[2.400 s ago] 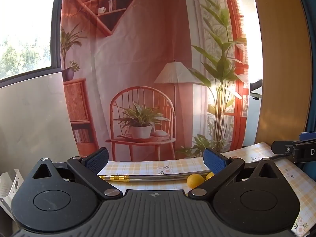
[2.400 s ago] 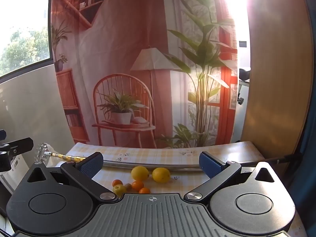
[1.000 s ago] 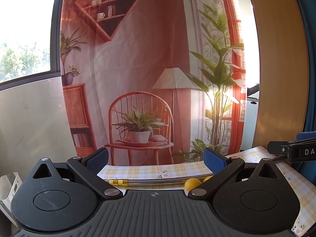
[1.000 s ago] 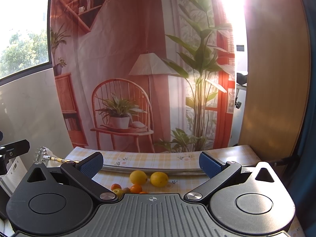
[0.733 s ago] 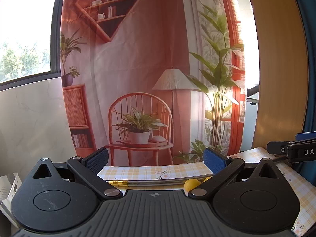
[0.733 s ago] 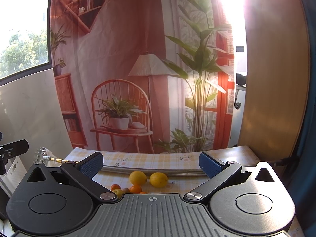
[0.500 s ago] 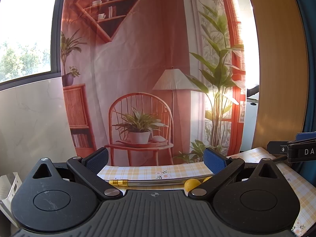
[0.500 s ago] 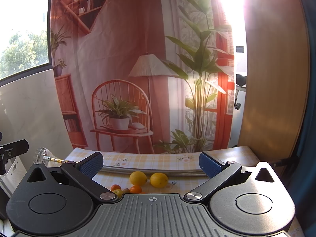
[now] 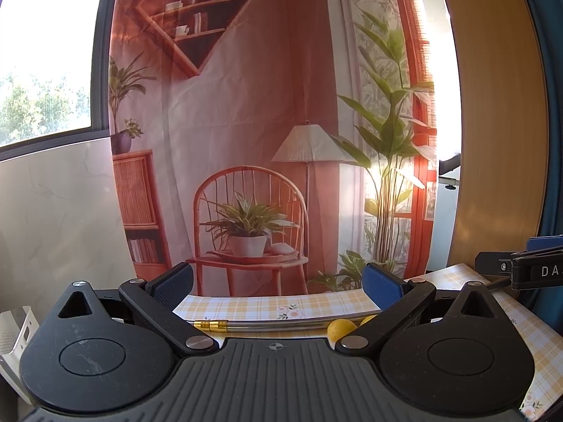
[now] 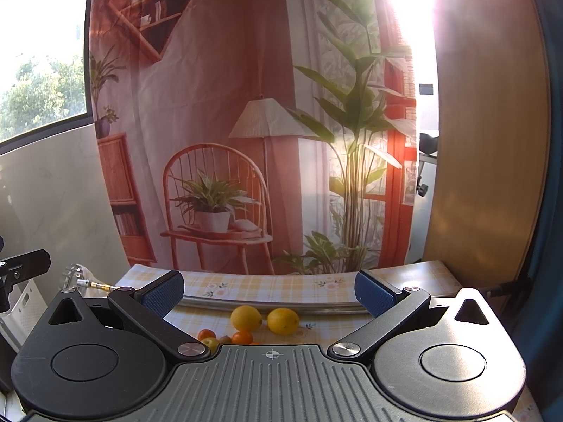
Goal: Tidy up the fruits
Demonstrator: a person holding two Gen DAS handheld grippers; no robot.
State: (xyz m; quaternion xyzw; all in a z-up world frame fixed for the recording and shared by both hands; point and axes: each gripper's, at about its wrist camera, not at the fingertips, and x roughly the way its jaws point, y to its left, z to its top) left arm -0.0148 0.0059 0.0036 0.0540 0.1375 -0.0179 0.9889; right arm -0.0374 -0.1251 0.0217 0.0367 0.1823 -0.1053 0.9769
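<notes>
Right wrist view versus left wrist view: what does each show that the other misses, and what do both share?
Only the right wrist view shows the small oranges and a greenish fruit near the two lemons, all clear of the open right gripper.

Only the left wrist view shows the white perforated basket at far left, beside the open left gripper.

Both show the checked tablecloth, the metal rod lying across it, a lemon, and the printed backdrop.
</notes>
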